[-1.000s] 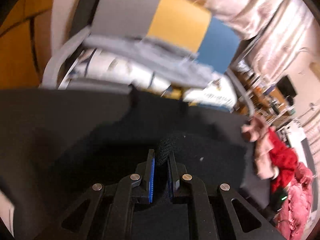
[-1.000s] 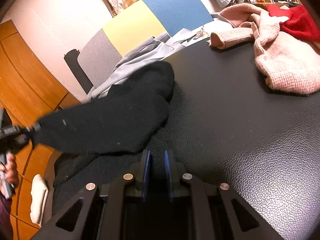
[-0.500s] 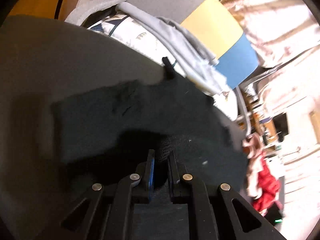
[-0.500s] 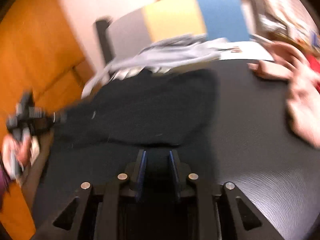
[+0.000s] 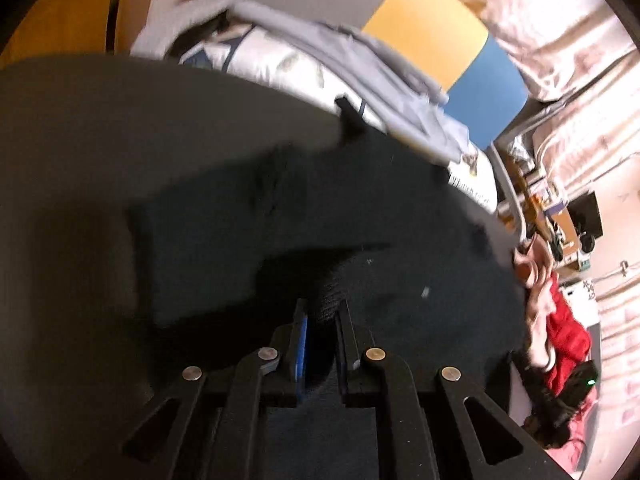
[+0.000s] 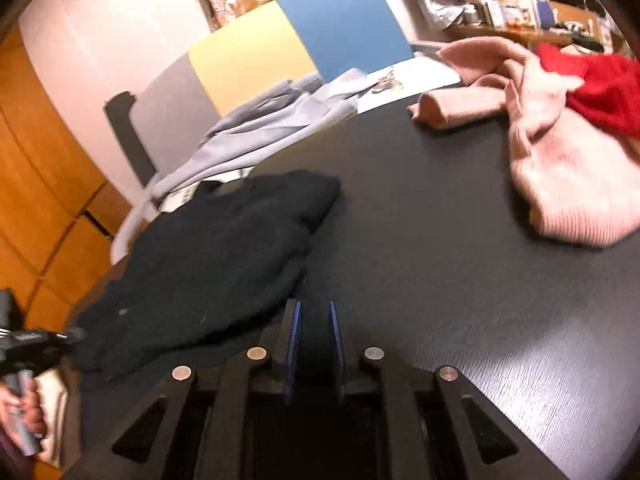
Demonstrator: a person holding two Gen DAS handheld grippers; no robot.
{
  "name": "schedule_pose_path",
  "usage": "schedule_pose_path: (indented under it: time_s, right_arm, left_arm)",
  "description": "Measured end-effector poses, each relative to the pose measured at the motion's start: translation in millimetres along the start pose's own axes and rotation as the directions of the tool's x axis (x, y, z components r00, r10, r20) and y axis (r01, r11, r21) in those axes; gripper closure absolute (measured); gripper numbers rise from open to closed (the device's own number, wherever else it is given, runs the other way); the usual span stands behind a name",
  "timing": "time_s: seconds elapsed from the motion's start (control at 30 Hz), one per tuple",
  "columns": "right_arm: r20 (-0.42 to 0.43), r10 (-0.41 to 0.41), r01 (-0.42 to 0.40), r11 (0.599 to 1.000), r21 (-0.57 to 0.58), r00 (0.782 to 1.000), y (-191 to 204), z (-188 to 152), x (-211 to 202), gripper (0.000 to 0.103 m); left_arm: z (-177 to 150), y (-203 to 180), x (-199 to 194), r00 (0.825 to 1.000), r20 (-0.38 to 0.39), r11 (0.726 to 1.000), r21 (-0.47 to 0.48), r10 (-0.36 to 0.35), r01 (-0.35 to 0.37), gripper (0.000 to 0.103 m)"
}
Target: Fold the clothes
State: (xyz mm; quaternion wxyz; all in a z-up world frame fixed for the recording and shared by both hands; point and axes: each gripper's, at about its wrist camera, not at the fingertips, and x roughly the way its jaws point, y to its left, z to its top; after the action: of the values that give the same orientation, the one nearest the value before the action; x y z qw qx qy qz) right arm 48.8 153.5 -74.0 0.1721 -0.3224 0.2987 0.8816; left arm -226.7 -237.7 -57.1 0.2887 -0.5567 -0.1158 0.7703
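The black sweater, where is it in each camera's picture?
Left wrist view: the black sweater fills the middle, a fold pinched in the left claw.
Right wrist view: it lies lower left on the table, beside the right claw, which holds nothing.
Shared landmark: the grey, yellow and blue chair back behind the table.

My left gripper (image 5: 322, 316) pinches a thick fold of the black sweater (image 5: 328, 220). The rest of the sweater lies spread out on the dark table (image 5: 120, 120), a bit blurry. Past the table's far edge there is a pile of light grey and white clothes (image 5: 340, 64). Behind it stands a chair back (image 5: 420, 28) in grey, yellow and blue. Over on the right I see a pink piece of clothing (image 5: 538, 276) touching a red one (image 5: 568, 340).
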Motion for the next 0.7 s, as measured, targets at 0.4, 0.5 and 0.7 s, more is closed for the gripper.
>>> schedule_pose_path:
  time_s: [0.4, 0.5, 0.7]
  right_arm:
    - [0.034, -0.078, 0.078, 0.997, 0.012, 0.996, 19.7, 29.4, 31.4, 0.097]
    - [-0.009, -0.102, 0.103, 0.994, 0.043, 0.995, 12.2, 21.0, 30.1, 0.096]
    - [-0.054, -0.004, 0.008, 0.997, 0.076, 0.999, -12.0, 35.6, 23.8, 0.078]
  left_arm:
    - [3.4, 26.3, 6.1, 0.999, 0.036, 0.989, -0.146, 0.008, -0.003, 0.09]
    - [-5.1, 17.2, 8.9, 0.997, 0.045, 0.996, -0.064, 0.061, -0.058, 0.09]
    - [-8.5, 6.8, -3.7, 0.995, 0.041, 0.996, -0.016, 0.093, -0.092, 0.089]
